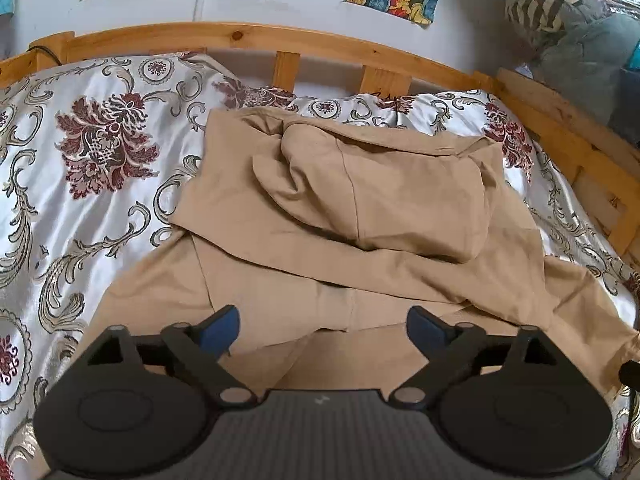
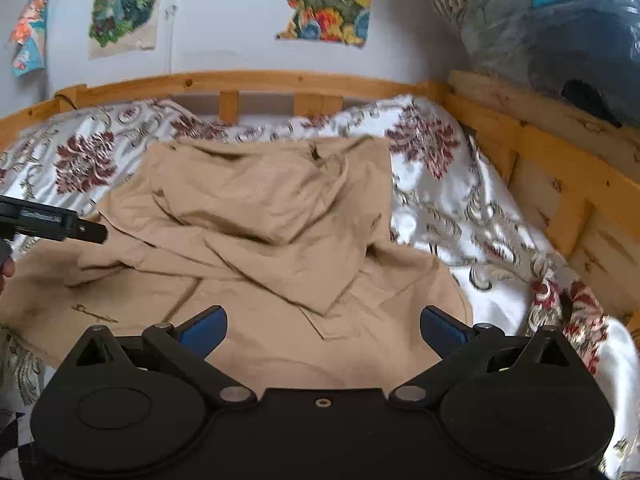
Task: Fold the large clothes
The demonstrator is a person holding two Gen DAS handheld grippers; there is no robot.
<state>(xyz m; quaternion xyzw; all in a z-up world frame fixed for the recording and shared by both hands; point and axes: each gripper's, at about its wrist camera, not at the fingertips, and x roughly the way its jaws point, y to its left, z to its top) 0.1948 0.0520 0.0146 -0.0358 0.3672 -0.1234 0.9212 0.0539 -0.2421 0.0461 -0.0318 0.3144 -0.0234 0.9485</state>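
A large tan hooded garment (image 1: pixel 360 216) lies partly folded on the floral bedspread, its hood and upper part doubled over toward me. In the left wrist view my left gripper (image 1: pixel 322 326) hangs above the garment's near part, jaws wide apart, nothing between the blue pads (image 1: pixel 222 330). The right wrist view shows the same garment (image 2: pixel 260 240), with a zipper line and pull near its left side. My right gripper (image 2: pixel 322 326) is open over its near edge, holding nothing. The left gripper's dark finger (image 2: pixel 86 230) pokes in from the left edge over the cloth.
A silver bedspread (image 1: pixel 100 184) with dark red flowers covers the bed. A wooden bed rail (image 1: pixel 248 38) runs along the back and right side (image 2: pixel 540 168). Bagged bedding (image 2: pixel 560 28) is piled at the top right. Pictures hang on the white wall (image 2: pixel 324 0).
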